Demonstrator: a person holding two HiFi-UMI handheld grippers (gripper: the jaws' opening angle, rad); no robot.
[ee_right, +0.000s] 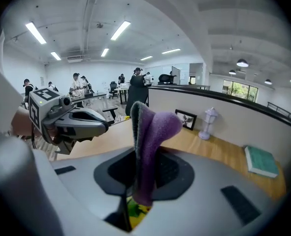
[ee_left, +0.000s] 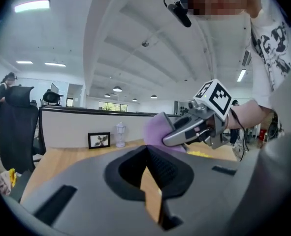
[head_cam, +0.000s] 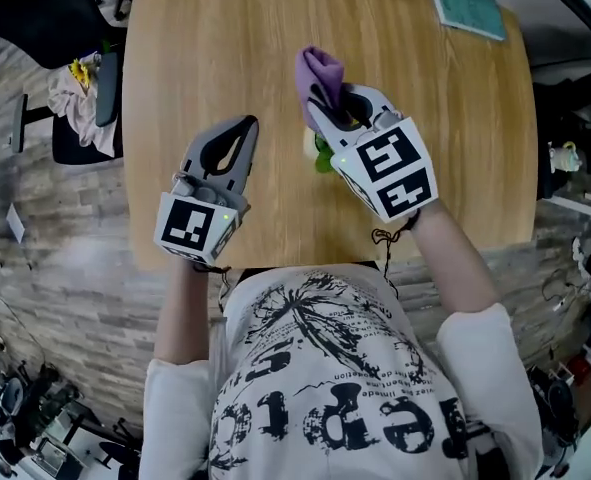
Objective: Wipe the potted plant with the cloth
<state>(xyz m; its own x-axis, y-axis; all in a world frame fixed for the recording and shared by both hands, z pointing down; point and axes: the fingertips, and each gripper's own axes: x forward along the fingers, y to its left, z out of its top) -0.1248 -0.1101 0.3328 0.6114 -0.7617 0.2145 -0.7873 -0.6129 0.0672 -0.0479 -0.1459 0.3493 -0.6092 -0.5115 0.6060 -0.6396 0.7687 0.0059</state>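
Note:
My right gripper (head_cam: pixel 323 103) is shut on a purple cloth (head_cam: pixel 318 70), which sticks up past its tips over the middle of the wooden table (head_cam: pixel 205 48). In the right gripper view the cloth (ee_right: pixel 152 129) stands upright between the jaws. Under this gripper a bit of the potted plant (head_cam: pixel 321 159) shows as green leaves; its yellow-green leaves (ee_right: pixel 135 211) also show through the gap below the jaws. My left gripper (head_cam: pixel 246 128) hangs to the left of the plant, shut with nothing in it. In the left gripper view its jaws meet, and the right gripper (ee_left: pixel 192 128) with the cloth (ee_left: pixel 156 130) is ahead.
A teal book (head_cam: pixel 465 6) lies at the table's far right corner. A small picture frame (ee_left: pixel 99 140) and a white lantern (ee_left: pixel 119 134) stand at the far edge. A chair with clothes (head_cam: pixel 83 98) stands left of the table. People stand in the background (ee_right: pixel 79 85).

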